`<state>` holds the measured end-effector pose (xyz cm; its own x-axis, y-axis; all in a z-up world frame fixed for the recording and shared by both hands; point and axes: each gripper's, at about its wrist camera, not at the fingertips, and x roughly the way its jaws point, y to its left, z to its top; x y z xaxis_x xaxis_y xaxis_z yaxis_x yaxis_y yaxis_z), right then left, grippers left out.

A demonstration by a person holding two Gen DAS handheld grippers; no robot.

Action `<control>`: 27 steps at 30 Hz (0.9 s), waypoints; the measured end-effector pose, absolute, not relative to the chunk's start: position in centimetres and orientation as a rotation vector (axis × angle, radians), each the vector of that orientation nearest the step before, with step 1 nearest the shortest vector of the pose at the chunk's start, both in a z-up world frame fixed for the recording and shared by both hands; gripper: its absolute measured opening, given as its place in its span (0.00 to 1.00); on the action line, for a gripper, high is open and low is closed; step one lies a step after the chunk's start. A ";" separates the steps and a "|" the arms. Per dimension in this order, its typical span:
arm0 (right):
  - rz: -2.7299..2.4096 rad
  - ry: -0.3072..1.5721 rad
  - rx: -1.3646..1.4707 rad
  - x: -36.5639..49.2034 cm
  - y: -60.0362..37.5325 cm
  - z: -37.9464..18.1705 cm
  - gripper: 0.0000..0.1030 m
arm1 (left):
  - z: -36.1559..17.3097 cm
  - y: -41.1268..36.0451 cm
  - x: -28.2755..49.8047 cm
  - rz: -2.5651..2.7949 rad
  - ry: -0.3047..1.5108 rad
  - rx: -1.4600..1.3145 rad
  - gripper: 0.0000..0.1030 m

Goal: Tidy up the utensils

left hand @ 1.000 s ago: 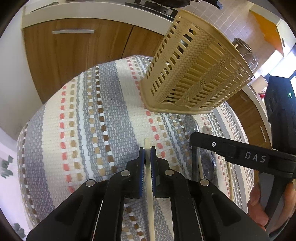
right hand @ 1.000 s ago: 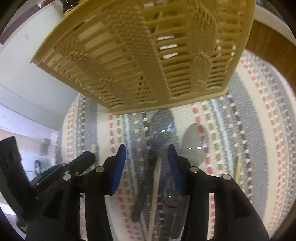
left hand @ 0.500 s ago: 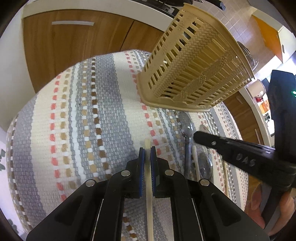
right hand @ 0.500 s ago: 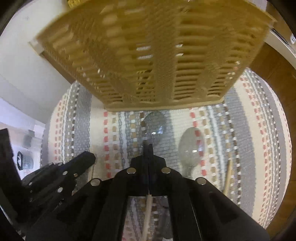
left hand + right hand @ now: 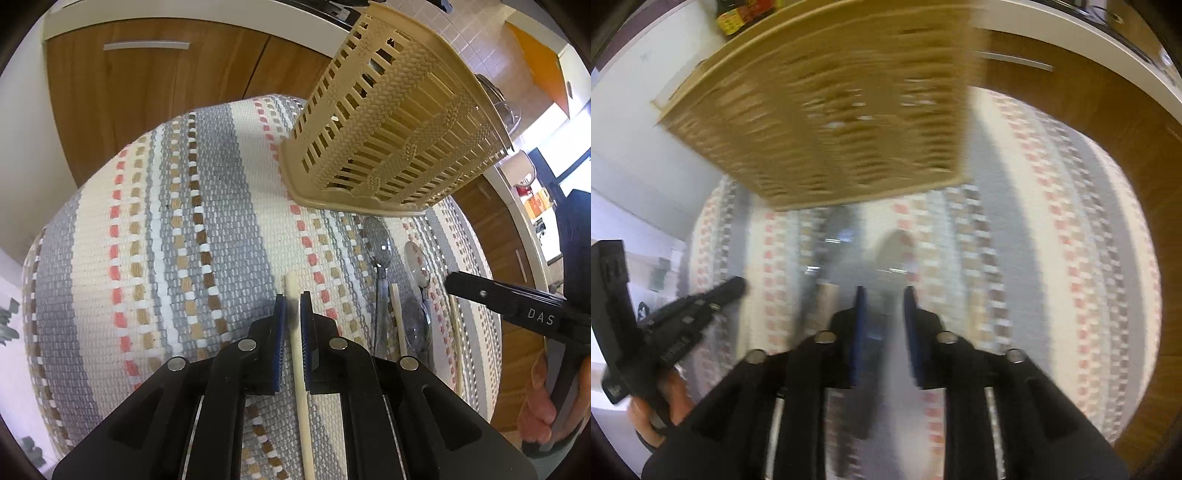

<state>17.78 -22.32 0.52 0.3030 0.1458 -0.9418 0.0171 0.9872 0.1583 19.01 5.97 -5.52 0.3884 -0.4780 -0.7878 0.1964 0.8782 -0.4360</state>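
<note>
My left gripper (image 5: 291, 301) is shut on a pale wooden chopstick (image 5: 300, 354) lying along the striped mat (image 5: 155, 236). A beige slotted basket (image 5: 391, 122) stands at the far right of the mat. In front of it lie a metal spoon (image 5: 380, 254), clear plastic spoons (image 5: 417, 266) and more chopsticks (image 5: 398, 317). My right gripper (image 5: 884, 295) is open over the spoons; that view is motion-blurred. The basket (image 5: 831, 122) fills its upper half. A chopstick tip (image 5: 827, 295) shows left of the fingers.
Wooden cabinet fronts (image 5: 147, 92) with a metal handle stand beyond the mat. A white counter edge runs above them. The other gripper's black body (image 5: 517, 310) reaches in from the right. The left gripper (image 5: 683, 321) shows at the left of the right wrist view.
My right gripper was open, shut half a second ago, and is open now, shifted sideways over the spoons. The left gripper has stayed shut on its chopstick.
</note>
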 end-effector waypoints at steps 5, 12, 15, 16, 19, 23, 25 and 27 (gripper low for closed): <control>0.029 1.300 0.146 17.4 -25.5 -0.5 0.41 | -5.4 5.1 19.1 -0.431 1.101 -0.267 0.11; 0.015 1.376 0.031 17.6 -24.5 -2.0 0.16 | -5.3 4.3 20.2 -0.435 1.165 -0.263 0.14; 0.023 1.410 0.004 17.5 -24.0 -2.1 0.16 | -5.3 3.9 20.3 -0.435 1.203 -0.219 0.14; 0.031 1.426 -0.006 17.4 -23.9 -2.1 0.16 | -5.2 3.4 20.2 -0.435 1.213 -0.177 0.14; 0.038 1.435 -0.064 16.9 -23.2 -2.3 0.16 | -5.0 2.0 20.0 -0.410 1.214 -0.098 0.14; 0.040 1.411 -0.113 16.2 -22.9 -2.1 0.05 | -4.9 0.4 19.8 -0.364 1.181 -0.013 0.02; 0.054 1.385 -0.130 15.9 -22.5 -2.0 0.04 | -4.9 0.3 19.7 -0.375 1.158 -0.039 0.01; 0.080 1.362 -0.107 15.4 -22.6 -1.6 0.04 | -4.4 0.9 19.3 -0.391 1.106 -0.108 0.00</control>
